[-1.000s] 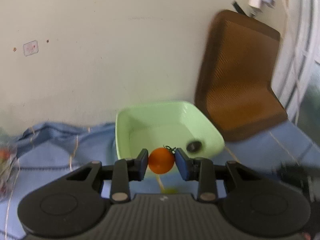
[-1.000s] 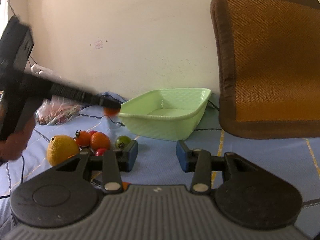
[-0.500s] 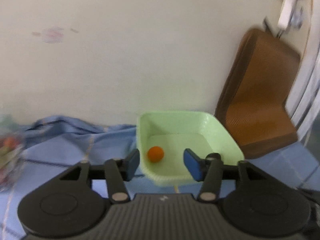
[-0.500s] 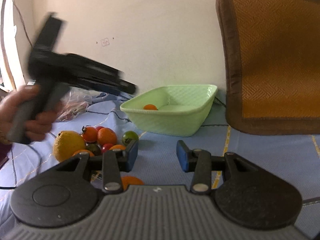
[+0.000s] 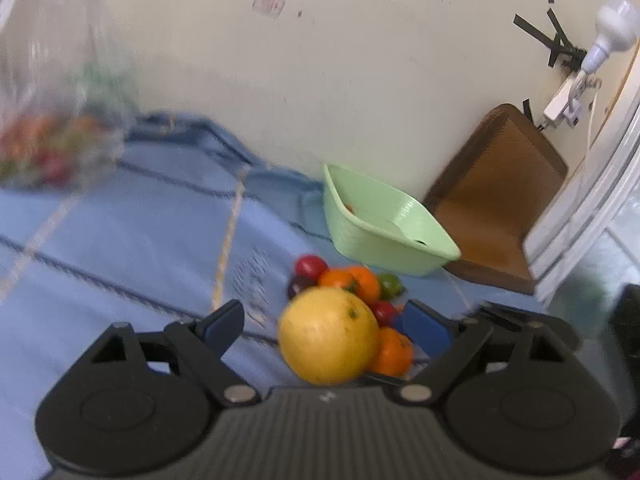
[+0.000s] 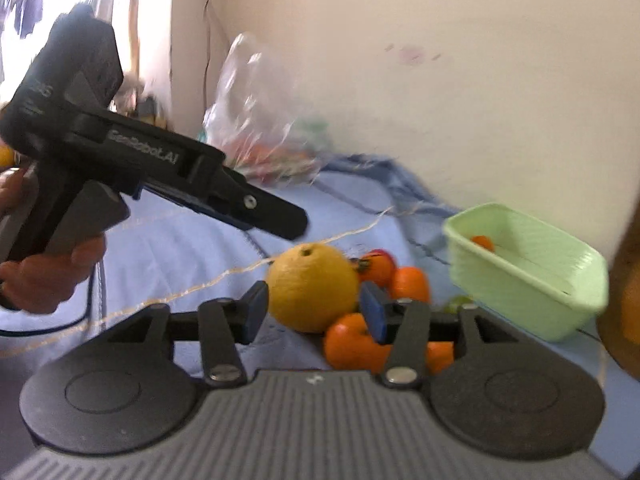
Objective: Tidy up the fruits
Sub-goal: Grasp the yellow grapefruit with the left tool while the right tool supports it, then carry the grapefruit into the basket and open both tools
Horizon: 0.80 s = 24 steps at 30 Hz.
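Note:
A big yellow citrus fruit [image 5: 329, 334] lies at the front of a pile of small orange, red and green fruits [image 5: 362, 280] on the blue cloth. My left gripper [image 5: 326, 326] is open and empty, its jaws on either side of the yellow fruit from above. My right gripper [image 6: 314, 306] is open, its jaws close on both sides of the yellow fruit [image 6: 313, 286]; I cannot tell if they touch. The green basket [image 5: 380, 228] stands behind the pile with one small orange fruit [image 6: 482, 243] inside.
A clear plastic bag of fruit [image 5: 56, 120] stands at the back left by the wall. A brown woven cushion [image 5: 496, 196] leans on the wall beyond the basket. The left gripper's body and the hand [image 6: 52, 276] holding it fill the left of the right wrist view.
My left gripper let the small orange fruit go into the basket, drew back left and opened wide over the pile. My right gripper moved forward to the yellow fruit.

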{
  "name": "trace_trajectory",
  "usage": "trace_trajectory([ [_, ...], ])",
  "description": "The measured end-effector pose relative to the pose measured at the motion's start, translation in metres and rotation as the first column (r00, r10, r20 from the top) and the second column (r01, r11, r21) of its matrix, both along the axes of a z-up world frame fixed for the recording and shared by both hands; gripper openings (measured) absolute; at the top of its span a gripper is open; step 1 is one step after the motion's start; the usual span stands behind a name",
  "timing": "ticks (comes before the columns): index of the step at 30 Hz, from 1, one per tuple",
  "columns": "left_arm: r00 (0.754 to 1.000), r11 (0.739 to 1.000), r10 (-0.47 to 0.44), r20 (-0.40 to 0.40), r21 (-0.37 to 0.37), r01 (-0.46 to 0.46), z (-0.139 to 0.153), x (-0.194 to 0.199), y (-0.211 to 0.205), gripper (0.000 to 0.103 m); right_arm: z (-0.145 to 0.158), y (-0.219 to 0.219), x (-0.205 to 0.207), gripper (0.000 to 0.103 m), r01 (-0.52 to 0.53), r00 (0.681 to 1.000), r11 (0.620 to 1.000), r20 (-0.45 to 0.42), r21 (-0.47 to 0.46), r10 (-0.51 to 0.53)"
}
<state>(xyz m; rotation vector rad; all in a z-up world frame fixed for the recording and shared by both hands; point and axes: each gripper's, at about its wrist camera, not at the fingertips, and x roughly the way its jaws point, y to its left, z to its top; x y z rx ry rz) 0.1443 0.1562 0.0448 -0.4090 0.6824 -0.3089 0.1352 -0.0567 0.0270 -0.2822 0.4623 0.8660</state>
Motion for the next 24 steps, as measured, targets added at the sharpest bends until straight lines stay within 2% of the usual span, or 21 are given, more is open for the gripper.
trace_trajectory([
  [3,1.0,1.0,-0.015,-0.01,-0.001,0.015,-0.011,-0.002,0.0,0.091,-0.006,0.016,0.006,0.059,-0.013,1.0,0.998,0.018,-0.054,0.014],
  [4,1.0,1.0,-0.02,-0.02,-0.001,0.02,-0.014,-0.002,-0.001,0.088,-0.008,0.021,0.007,0.06,-0.012,0.999,0.997,0.043,-0.07,0.015],
  [5,0.999,0.999,-0.03,-0.035,-0.013,0.029,-0.018,0.0,-0.002,0.073,-0.008,0.023,0.008,0.061,-0.017,0.998,0.997,0.057,-0.078,0.021],
  [7,0.998,0.999,-0.027,-0.061,-0.032,0.026,-0.022,0.001,-0.002,0.065,-0.009,0.027,0.006,0.06,-0.018,0.996,0.996,0.088,-0.084,0.026],
  [9,0.997,0.999,-0.02,-0.079,-0.048,0.016,-0.015,-0.001,-0.002,0.062,-0.007,0.026,0.0,0.059,-0.004,0.994,0.997,0.104,-0.082,0.013],
  [13,0.999,0.999,-0.051,0.015,-0.006,0.052,0.023,0.0,-0.017,0.062,0.015,0.009,-0.01,0.059,0.024,0.986,1.0,0.166,0.015,-0.026],
  [17,0.988,0.991,-0.114,0.101,0.081,0.106,0.059,0.05,-0.053,0.062,0.041,-0.012,0.01,0.059,0.121,0.956,0.988,0.256,0.094,-0.141],
  [21,0.982,0.979,-0.184,0.049,0.1,0.179,0.057,0.122,-0.093,0.062,0.048,-0.034,0.062,0.058,0.247,0.932,0.963,0.246,0.109,-0.267],
  [24,0.98,0.974,-0.197,-0.014,0.115,0.197,0.04,0.165,-0.117,0.063,0.039,-0.05,0.104,0.059,0.32,0.927,0.943,0.176,0.091,-0.332],
])
